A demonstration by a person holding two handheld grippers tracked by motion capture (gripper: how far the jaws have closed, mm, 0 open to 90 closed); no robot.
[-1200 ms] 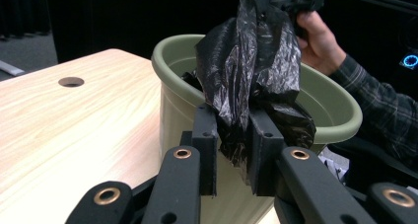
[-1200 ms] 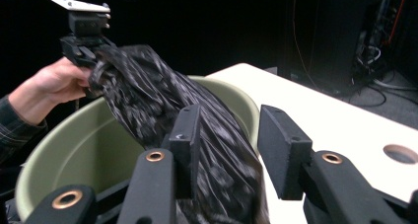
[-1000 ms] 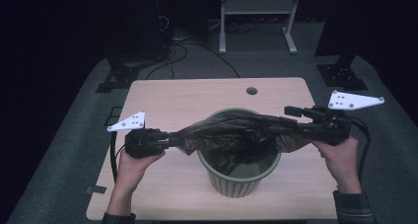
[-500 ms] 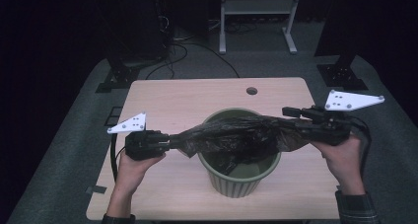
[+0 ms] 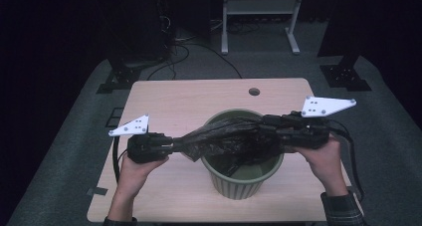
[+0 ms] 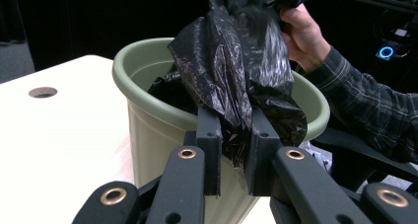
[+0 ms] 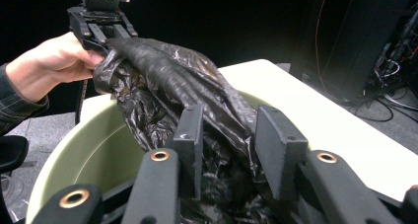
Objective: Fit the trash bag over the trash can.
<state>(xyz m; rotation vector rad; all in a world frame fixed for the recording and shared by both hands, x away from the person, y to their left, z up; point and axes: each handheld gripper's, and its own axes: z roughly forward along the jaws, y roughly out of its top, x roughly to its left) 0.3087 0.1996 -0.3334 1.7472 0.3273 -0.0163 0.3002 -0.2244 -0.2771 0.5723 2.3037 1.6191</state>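
A crumpled black plastic bag (image 5: 224, 139) is stretched across the mouth of a green bin (image 5: 239, 183) on the table; part of it hangs inside. My left gripper (image 5: 174, 144) is shut on the bag's left end, with the plastic (image 6: 236, 61) pinched between its jaws (image 6: 235, 150) just outside the bin's rim (image 6: 148, 130). My right gripper (image 5: 266, 129) sits over the right rim. Its jaws have just been closing, and the bunched bag (image 7: 162, 71) fills the gap between them (image 7: 229, 135) and is gripped. The left gripper (image 7: 103, 31) shows across the bin.
The bin stands near the front middle of a light wooden table (image 5: 174, 101) with a cable hole (image 5: 254, 92) at the back. Dark floor, cables and stand legs (image 5: 259, 32) lie beyond the table. Bare tabletop runs behind the bin.
My right gripper has slid left toward the bin, so the bag now bunches more over the opening. The left gripper has kept its place.
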